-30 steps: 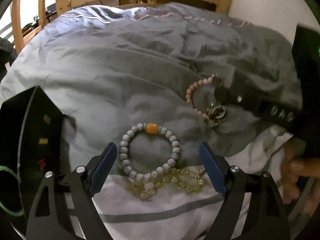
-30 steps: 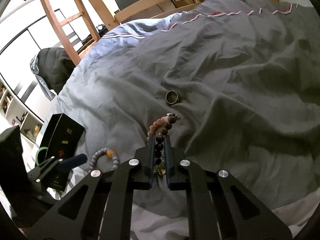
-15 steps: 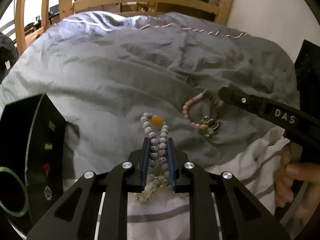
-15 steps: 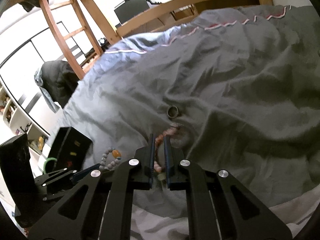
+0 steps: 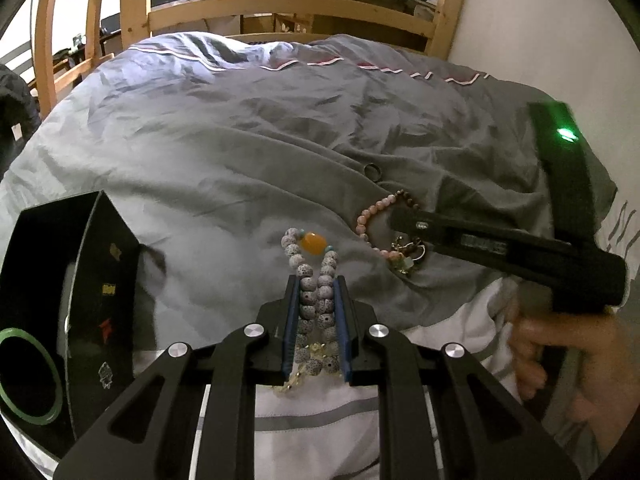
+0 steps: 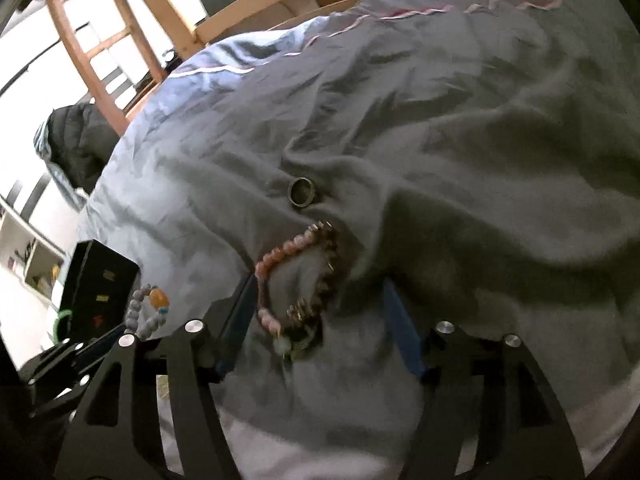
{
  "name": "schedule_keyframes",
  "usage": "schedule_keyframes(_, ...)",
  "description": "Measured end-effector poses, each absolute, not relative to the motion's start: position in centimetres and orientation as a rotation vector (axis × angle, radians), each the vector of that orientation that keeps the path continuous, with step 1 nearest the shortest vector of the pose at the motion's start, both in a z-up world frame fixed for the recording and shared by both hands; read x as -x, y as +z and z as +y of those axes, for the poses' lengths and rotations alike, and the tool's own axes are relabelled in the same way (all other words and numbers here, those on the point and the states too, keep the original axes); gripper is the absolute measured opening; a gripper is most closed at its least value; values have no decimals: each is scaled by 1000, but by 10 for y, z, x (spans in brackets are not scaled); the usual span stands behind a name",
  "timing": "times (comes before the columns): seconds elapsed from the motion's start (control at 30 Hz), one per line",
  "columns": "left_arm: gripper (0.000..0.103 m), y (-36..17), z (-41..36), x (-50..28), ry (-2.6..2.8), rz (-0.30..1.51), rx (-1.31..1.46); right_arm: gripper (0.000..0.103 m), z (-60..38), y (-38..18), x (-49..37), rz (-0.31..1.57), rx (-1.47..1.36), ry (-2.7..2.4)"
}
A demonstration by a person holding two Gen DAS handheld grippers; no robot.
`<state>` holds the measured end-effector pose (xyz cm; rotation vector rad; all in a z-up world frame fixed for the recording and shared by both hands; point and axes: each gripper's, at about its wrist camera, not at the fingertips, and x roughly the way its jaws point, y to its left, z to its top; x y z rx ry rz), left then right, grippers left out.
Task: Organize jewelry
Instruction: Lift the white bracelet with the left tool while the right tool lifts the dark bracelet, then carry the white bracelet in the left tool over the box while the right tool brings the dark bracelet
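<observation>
My left gripper (image 5: 317,292) is shut on a grey-white beaded bracelet (image 5: 314,276) with an amber bead; yellow beads (image 5: 316,350) lie under it between the jaws. The bracelet also shows in the right wrist view (image 6: 150,312). My right gripper (image 6: 320,292) is open, its jaws on either side of a pink and brown beaded bracelet (image 6: 298,276) lying on the grey duvet. That bracelet shows in the left wrist view (image 5: 384,228) beside the right gripper (image 5: 404,216). A dark metal ring (image 6: 301,193) lies just beyond it.
A black jewelry box (image 5: 60,300) stands open at the left with a green bangle (image 5: 28,376) in it; it also shows in the right wrist view (image 6: 96,292). A wooden bed frame (image 5: 280,4) runs behind. White sheet (image 5: 312,440) lies near me.
My left gripper closed on the grey-white bracelet and has lifted slightly. My right gripper, shut on the pink bracelet before, has opened and let it lie on the duvet.
</observation>
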<state>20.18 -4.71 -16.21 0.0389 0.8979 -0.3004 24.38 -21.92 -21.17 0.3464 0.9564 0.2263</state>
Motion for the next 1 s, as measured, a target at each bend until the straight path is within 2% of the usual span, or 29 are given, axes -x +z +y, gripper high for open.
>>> schedule_keyframes(0.03,16,-163,-48,-203,-301,900,-41,18,-216,-217,-252,978,-341,240)
schedule_keyframes(0.1,16,-165,-48,-204,-298,905,-46,9,-216,-216,-251,951,-358,263)
schedule_keyframes(0.37,16,-158,-48,-198,-290,886,-46,9,-217,-163,-225,810,-359,320)
schedule_keyframes(1.0,16,-116,-45,-150,-264,847,-26,9,-223,-114,-130,822,-219,255)
